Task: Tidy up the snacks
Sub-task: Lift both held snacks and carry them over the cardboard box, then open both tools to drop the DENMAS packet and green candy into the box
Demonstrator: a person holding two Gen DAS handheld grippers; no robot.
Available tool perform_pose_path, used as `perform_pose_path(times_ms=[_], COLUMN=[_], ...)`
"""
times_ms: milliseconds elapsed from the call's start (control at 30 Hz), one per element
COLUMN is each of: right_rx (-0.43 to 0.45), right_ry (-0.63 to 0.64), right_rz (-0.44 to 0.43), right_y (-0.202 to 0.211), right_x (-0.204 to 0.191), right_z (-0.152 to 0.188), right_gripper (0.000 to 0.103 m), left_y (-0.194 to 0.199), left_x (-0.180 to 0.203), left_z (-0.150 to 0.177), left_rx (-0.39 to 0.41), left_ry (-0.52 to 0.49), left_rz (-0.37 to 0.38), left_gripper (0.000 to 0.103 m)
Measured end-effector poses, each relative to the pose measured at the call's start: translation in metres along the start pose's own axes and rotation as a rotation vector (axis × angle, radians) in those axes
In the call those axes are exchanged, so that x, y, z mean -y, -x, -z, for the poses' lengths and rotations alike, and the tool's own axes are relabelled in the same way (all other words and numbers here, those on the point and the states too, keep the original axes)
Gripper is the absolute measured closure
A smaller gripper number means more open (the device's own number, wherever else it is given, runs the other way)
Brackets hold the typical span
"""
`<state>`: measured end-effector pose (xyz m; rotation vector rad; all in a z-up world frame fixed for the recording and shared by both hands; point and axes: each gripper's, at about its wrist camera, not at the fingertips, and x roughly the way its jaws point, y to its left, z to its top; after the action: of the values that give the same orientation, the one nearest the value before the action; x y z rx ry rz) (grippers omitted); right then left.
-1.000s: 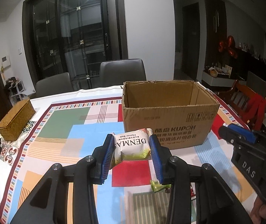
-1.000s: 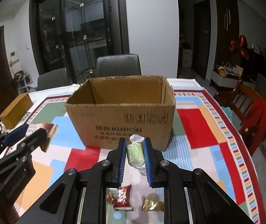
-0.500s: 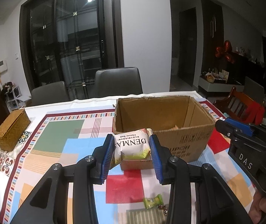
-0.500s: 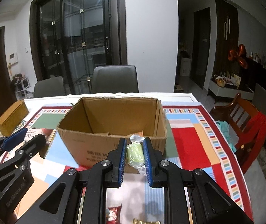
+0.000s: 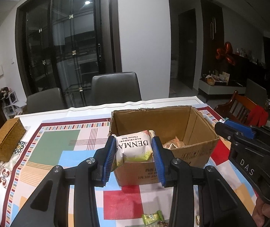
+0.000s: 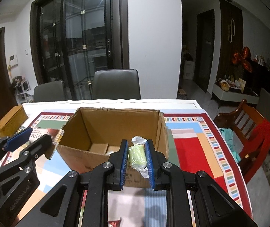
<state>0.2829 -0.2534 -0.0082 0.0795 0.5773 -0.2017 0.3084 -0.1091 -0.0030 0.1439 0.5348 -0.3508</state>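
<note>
Above the cardboard box's (image 5: 172, 132) near-left corner, left tongs (image 5: 133, 151) clamp a white "DENMA… Cheese Ball" packet (image 5: 134, 148); only this view shows wrapped snacks (image 5: 174, 143) inside. Right tongs (image 6: 136, 156), marked "DAS", grip a pale-green wrapped snack (image 6: 137, 156) over the near wall.
</note>
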Motion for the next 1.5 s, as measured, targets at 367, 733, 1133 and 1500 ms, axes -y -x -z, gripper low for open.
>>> perform_pose_path(times_ms=[367,733,1133,1500], right_rx=[-0.005,-0.028,-0.051,-0.042], right_ry=[0.01,0.014,0.033,0.025], right_rz=[-0.016,-0.033,-0.045,-0.005], right_y=[-0.023,-0.049,-0.067,-0.062], right_x=[0.001,-0.001,-0.003,0.002], right_z=[-0.016,-0.026,-0.038,-0.037], right_gripper=[0.083,0.083,0.082,0.05], left_y=[-0.029,-0.057,-0.075,-0.067], left_x=[-0.004,-0.008,-0.008,-0.011], left_z=[-0.014,-0.024,-0.025,-0.026], left_rx=[-0.015,-0.031,-0.079,-0.068], left_ry=[0.002,-0.006,-0.002,-0.005], left_rz=[0.016,0.021,0.05,0.02], left_gripper=[0.064,0.064,0.061,0.041])
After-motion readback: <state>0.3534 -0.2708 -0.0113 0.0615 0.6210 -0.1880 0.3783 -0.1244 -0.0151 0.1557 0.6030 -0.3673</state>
